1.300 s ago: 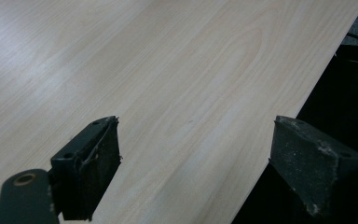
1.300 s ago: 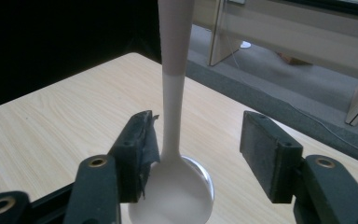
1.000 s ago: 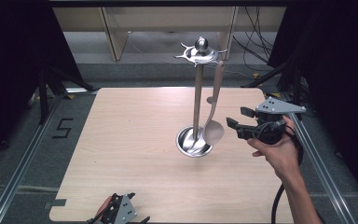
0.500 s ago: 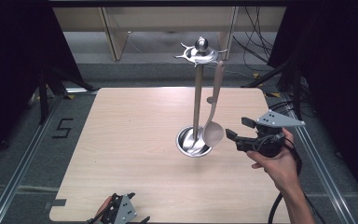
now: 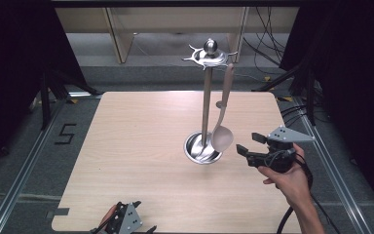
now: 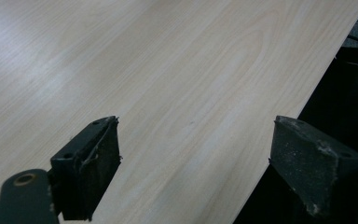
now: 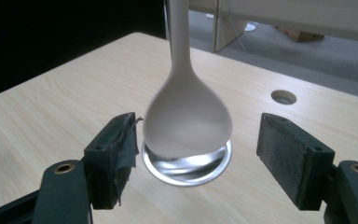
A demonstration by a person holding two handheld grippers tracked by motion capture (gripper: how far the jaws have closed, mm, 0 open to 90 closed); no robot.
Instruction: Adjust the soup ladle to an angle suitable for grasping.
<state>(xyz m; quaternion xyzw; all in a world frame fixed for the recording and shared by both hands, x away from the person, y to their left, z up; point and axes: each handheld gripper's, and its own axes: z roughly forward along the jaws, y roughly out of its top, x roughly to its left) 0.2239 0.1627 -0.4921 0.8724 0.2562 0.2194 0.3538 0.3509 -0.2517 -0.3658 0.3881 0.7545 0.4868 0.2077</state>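
blocked: ladle (image 5: 221, 138) before right claw (image 5: 247, 145) | free: table (image 5: 136, 141) left

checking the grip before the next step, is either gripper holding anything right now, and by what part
Nothing is held. The right gripper is open, its fingers apart on either side of the ladle bowl without touching it. The left gripper is open over bare table.
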